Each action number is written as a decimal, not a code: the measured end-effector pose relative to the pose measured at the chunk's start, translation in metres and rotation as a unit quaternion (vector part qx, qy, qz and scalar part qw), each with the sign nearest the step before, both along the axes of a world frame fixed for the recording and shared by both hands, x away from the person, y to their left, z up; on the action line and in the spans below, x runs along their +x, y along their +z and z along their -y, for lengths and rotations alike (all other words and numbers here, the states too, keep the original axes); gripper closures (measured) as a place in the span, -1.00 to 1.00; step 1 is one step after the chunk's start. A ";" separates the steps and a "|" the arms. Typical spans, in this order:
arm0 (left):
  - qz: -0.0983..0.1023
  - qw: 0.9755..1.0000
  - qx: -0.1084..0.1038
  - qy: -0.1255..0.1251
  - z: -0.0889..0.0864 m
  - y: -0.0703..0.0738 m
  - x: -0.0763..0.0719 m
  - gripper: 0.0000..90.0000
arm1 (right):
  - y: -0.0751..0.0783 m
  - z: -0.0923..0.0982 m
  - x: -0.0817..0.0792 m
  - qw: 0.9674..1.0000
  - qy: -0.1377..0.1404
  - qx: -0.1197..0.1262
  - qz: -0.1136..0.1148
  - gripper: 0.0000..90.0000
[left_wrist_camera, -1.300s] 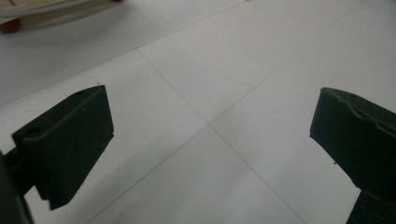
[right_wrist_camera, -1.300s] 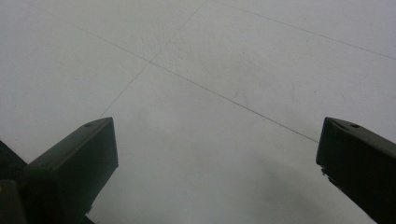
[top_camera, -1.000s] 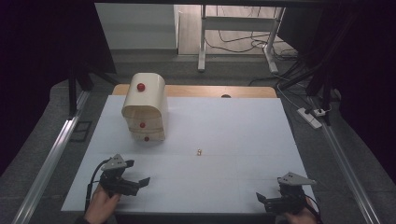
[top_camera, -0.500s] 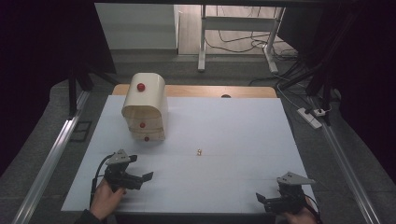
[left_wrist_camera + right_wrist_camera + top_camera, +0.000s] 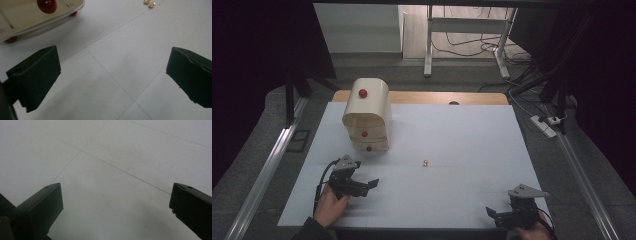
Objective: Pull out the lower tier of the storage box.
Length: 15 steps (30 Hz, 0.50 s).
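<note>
The left gripper (image 5: pixel 371 183) hovered low over the white sheet-covered bench (image 5: pixel 462 135), near its front-left edge, held in the person's left hand (image 5: pixel 331 206). Its jaws stood wide apart and empty, pointing toward the bench's middle. The cream wooden drawer cabinet with a rounded top and red knobs (image 5: pixel 368 116) stood just behind that gripper, on the left half of the bench; its lowest drawer front and one red knob (image 5: pixel 46 5) appeared close ahead in the left gripper view. A small gold-coloured object (image 5: pixel 425 162), possibly a pair of tiny metal pieces (image 5: pixel 149 3), lay near the bench centre, well apart from both grippers. The right gripper (image 5: pixel 490 213) rested at the front-right corner, jaws likewise wide and empty over bare bench surface (image 5: pixel 112 170).
</note>
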<state>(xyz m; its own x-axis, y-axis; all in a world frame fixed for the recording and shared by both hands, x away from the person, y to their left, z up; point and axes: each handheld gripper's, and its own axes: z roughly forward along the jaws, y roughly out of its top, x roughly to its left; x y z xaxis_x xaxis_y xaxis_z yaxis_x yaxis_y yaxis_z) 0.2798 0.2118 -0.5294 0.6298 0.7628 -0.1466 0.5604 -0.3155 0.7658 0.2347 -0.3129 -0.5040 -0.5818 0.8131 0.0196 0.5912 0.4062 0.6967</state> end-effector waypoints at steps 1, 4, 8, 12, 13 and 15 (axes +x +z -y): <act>0.000 1.000 0.001 0.001 0.000 0.000 0.001 -1.00 | 0.000 0.000 0.000 1.000 0.000 0.000 -0.001 -1.00; 0.000 1.000 0.005 0.006 0.001 0.001 0.004 -1.00 | 0.000 0.000 0.000 1.000 0.000 -0.001 -0.002 -1.00; 0.001 1.000 0.007 0.012 0.001 0.002 0.008 -1.00 | 0.000 0.000 0.000 1.000 0.001 -0.002 -0.002 -1.00; 0.003 1.000 0.011 0.017 0.002 0.002 0.013 -1.00 | 0.000 -0.001 0.000 1.000 0.002 -0.002 -0.002 -1.00; 0.003 1.000 0.013 0.018 0.002 0.003 0.015 -1.00 | 0.000 -0.001 0.000 1.000 0.002 -0.002 -0.002 -1.00; 0.004 1.000 0.016 0.017 0.003 0.003 0.018 -1.00 | 0.000 -0.001 0.000 1.000 0.002 -0.003 -0.002 -1.00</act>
